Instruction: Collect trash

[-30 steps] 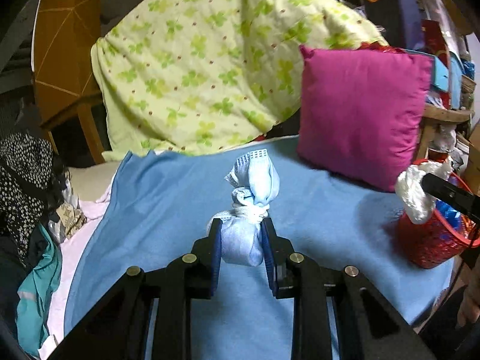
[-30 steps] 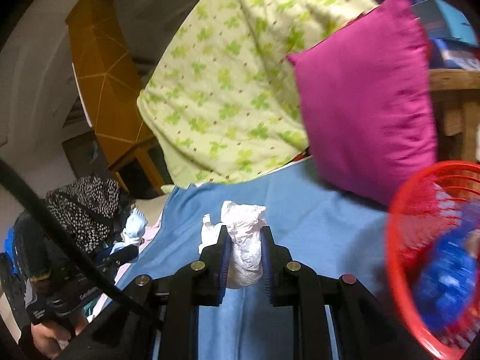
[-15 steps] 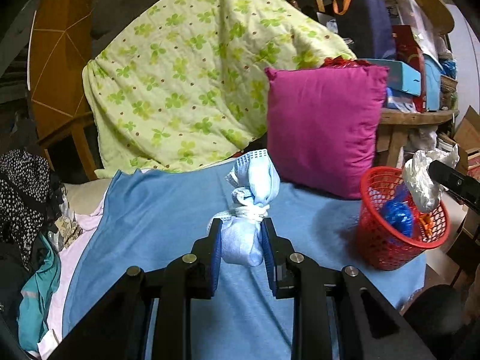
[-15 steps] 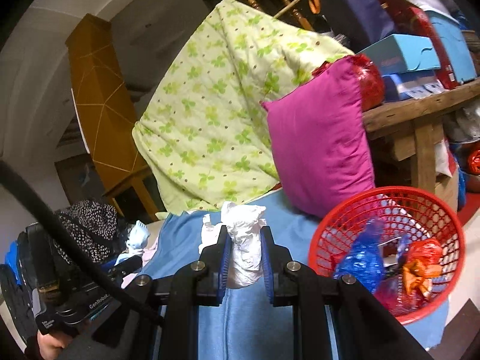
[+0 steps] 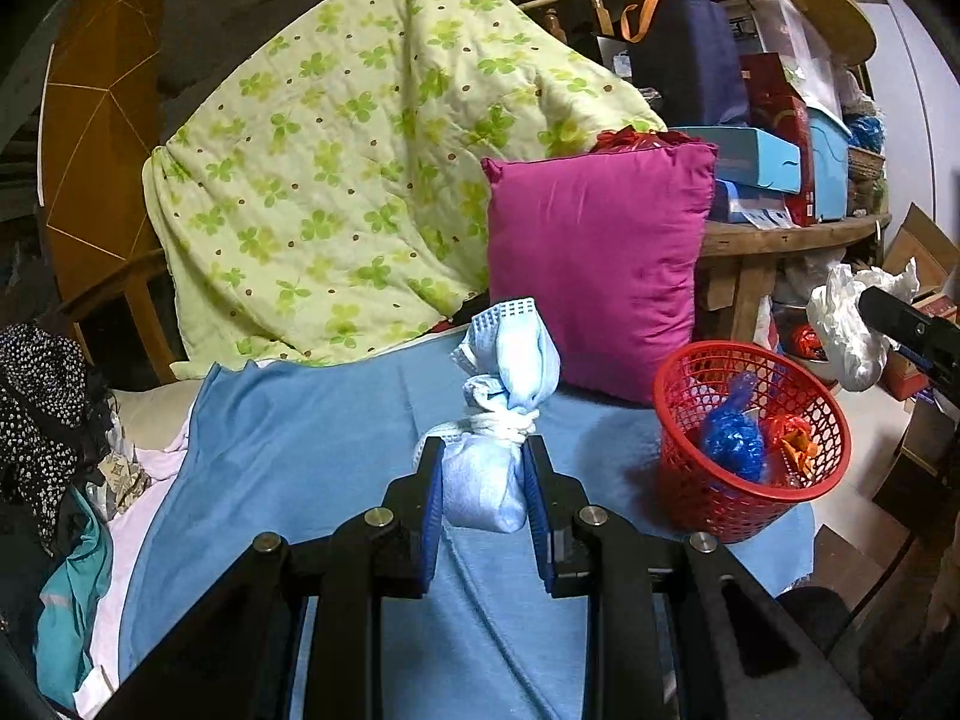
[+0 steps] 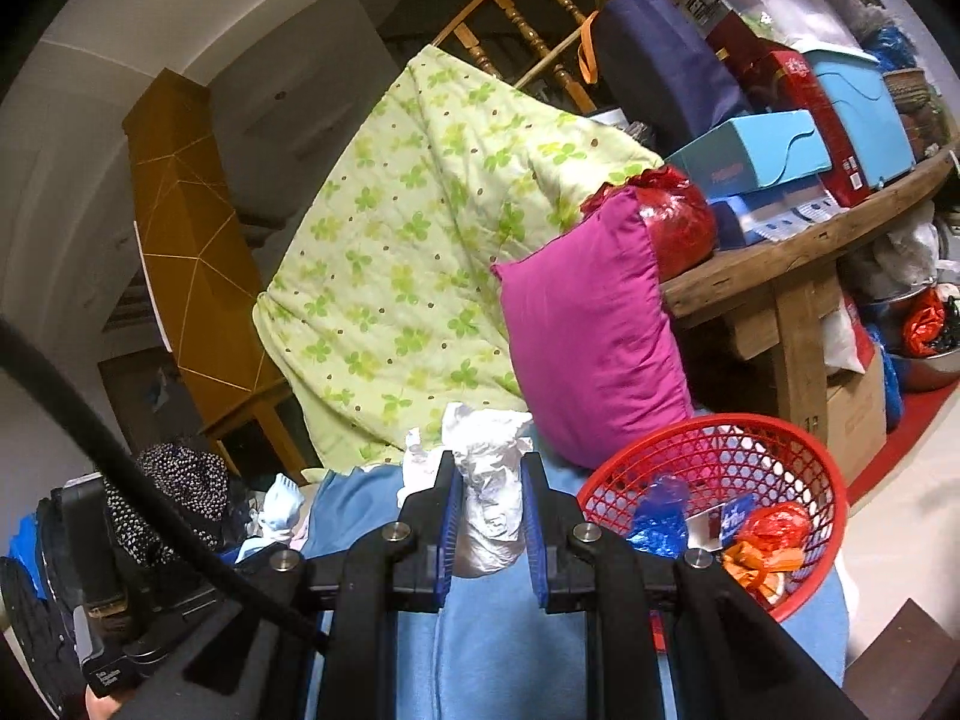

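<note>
My left gripper is shut on a knotted light-blue face mask bundle, held above the blue sheet. My right gripper is shut on a crumpled white plastic wad; it also shows in the left wrist view, up and right of the basket. A red mesh basket stands at the sheet's right edge with blue and orange-red trash inside; in the right wrist view the basket is just right of my fingers.
A magenta pillow and a green-patterned quilt lean at the back. A wooden table piled with boxes stands on the right. Clothes lie heaped at the left.
Both grippers have pulled back and risen with their loads. The basket has come fully into view, lower and nearer the middle of both views.
</note>
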Available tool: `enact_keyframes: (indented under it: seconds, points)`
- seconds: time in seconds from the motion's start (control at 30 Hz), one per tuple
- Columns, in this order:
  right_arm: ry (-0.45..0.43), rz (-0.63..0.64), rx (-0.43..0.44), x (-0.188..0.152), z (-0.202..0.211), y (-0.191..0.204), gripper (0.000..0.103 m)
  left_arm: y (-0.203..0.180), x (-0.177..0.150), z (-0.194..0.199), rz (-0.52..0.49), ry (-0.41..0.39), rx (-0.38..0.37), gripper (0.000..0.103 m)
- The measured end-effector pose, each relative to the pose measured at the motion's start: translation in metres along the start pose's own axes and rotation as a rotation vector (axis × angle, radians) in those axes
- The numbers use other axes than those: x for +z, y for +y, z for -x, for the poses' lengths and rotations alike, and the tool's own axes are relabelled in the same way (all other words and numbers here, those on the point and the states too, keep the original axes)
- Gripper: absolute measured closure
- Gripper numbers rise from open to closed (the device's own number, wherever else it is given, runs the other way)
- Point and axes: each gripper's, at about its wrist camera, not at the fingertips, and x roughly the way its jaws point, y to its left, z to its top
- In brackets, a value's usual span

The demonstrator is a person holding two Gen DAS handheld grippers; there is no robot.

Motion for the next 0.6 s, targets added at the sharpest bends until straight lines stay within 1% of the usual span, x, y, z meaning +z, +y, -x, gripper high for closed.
enact_keyframes:
  seconds: [0.6]
  points:
    - [-0.042,0.005,-0.012,0.009,0.026,-0.010,0.082,-0.021,0.006,0.011,-0.038,-0.005,-0.031,0.076]
